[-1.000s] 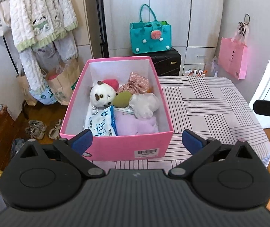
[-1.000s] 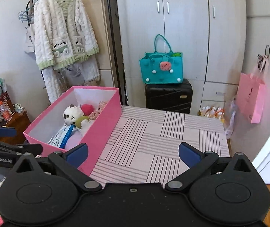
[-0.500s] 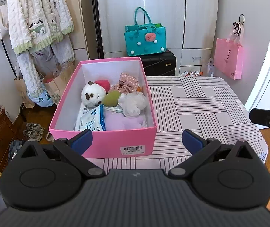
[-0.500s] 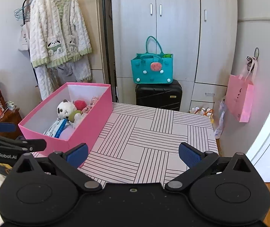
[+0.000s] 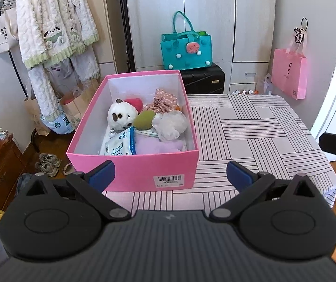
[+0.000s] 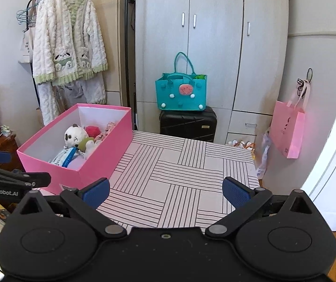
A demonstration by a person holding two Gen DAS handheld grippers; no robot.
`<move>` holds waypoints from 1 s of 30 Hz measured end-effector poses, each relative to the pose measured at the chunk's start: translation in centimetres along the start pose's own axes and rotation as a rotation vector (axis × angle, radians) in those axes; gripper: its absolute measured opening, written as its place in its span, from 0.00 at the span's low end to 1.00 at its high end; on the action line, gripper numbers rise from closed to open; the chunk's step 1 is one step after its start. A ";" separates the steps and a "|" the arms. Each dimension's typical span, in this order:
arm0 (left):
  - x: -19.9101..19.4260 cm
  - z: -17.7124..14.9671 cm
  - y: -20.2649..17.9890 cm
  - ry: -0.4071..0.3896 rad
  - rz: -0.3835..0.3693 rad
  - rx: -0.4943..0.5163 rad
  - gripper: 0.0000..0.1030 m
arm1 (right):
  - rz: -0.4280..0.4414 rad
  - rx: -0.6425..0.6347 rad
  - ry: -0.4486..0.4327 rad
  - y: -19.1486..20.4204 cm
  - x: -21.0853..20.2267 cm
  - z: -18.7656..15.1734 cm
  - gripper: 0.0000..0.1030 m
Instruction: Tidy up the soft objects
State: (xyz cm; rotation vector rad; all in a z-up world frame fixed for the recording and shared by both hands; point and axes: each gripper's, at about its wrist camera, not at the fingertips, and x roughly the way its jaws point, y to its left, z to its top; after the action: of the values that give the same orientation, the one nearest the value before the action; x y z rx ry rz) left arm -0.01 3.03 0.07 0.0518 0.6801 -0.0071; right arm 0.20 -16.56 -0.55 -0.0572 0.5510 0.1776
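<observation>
Both open tongs (image 5: 170, 172) have backed from pink box (image 5: 132, 169).

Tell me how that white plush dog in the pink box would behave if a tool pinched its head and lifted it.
The white plush dog looks fuzzy and stuffed, so it would probably squash under the pinch and feel light. Its body seems tucked under the blue-and-white packet, which may shift or drag. Inside the pink box it leans on the green ball, which could roll.

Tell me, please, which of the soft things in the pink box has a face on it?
The white plush toy, at the box's left side beside the green pad; it alone shows eyes and dark patches.
</observation>
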 end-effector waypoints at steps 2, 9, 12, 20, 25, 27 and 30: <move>0.0 -0.2 0.0 -0.004 -0.001 0.001 1.00 | -0.008 0.002 0.001 0.0 0.2 -0.2 1.00; 0.4 -1.1 -0.1 -0.008 -0.002 0.002 1.00 | -0.019 0.022 -0.014 -0.2 0.6 -1.5 1.00; 0.5 -1.4 -0.2 -0.010 -0.005 -0.007 1.00 | -0.017 0.016 -0.016 0.0 0.6 -1.8 1.00; 0.4 -1.4 -0.4 -0.056 0.002 -0.021 1.00 | -0.037 -0.008 -0.050 0.3 0.0 -1.9 1.00; 0.4 -1.4 -0.5 -0.067 0.008 -0.019 1.00 | -0.053 -0.013 -0.057 0.3 0.0 -2.0 1.00; 0.4 -1.5 -0.5 -0.068 0.004 -0.024 1.00 | -0.060 -0.016 -0.063 0.4 -0.1 -2.2 1.00; 0.3 -1.6 -0.5 -0.076 0.004 -0.021 1.00 | -0.064 -0.018 -0.071 0.4 -0.2 -2.3 1.00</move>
State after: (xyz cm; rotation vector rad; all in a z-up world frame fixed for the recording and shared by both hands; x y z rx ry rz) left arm -0.81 2.61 -1.33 0.0323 0.6036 0.0022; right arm -1.29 -16.40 -2.40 -0.0853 0.4765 0.1220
